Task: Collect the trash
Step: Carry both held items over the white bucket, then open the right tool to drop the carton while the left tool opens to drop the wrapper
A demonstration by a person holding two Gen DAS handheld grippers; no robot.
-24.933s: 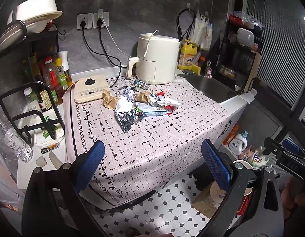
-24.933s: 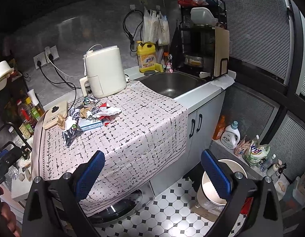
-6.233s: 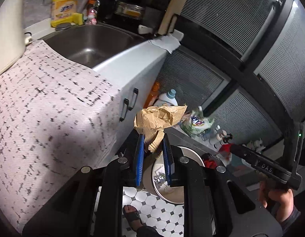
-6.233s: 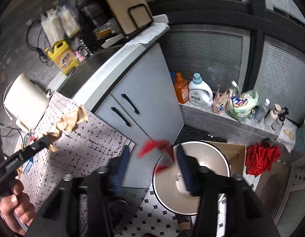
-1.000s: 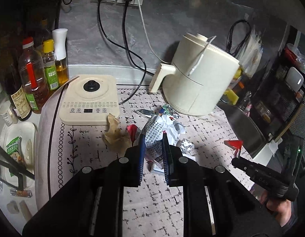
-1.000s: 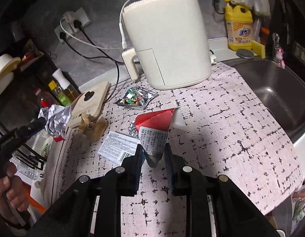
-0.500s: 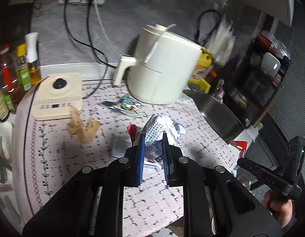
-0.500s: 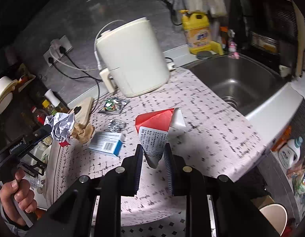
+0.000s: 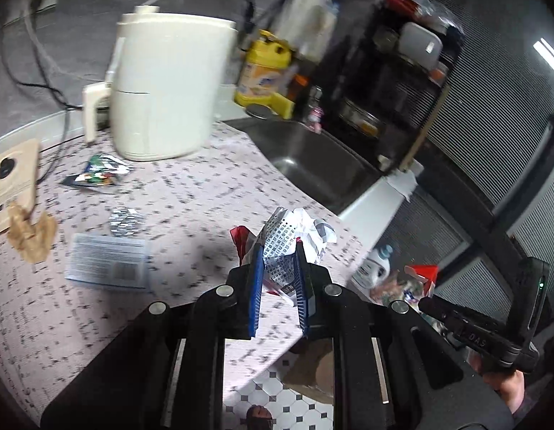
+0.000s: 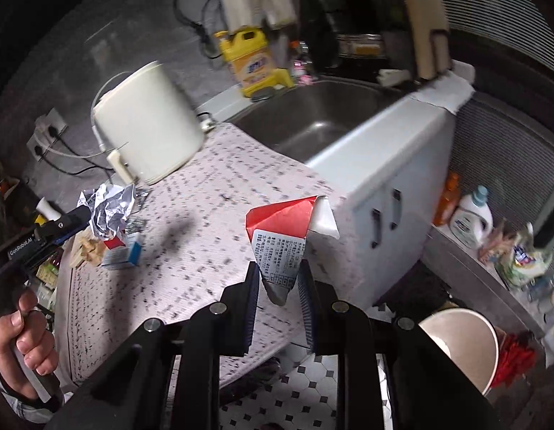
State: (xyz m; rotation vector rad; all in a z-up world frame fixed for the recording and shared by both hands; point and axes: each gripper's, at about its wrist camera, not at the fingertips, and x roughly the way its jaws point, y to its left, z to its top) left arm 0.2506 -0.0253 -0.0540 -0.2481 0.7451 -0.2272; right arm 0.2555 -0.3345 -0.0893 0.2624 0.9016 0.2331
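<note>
- Nearest, the left gripper (image 9: 278,286) was clamped on a crumpled printed foil wrapper (image 9: 294,236), carried above the tabletop (image 9: 190,197) edge nearest the camera; the right gripper (image 10: 278,286) pinched a red-and-white packet (image 10: 287,229), also lifted clear of the tabletop.
- Below the tabletop's front edge, on the tiled floor, stood the open bin (image 10: 463,344), which I judged to be where both pieces were headed.
- Still lying on the tabletop: a blue-and-white box (image 9: 106,261), a small foil ball (image 9: 126,218), a crumpled brown paper (image 9: 31,229) and, farther back beside the white appliance (image 9: 165,86), a green foil sachet (image 9: 97,173).
- By my reading the job was roughly midway: two pieces in hand, four left on the tabletop.
- Against the view a second earlier, both grippers had swung from over the middle of the tabletop toward its sink (image 9: 312,161) end, with the same grips; the bin had come into sight.
</note>
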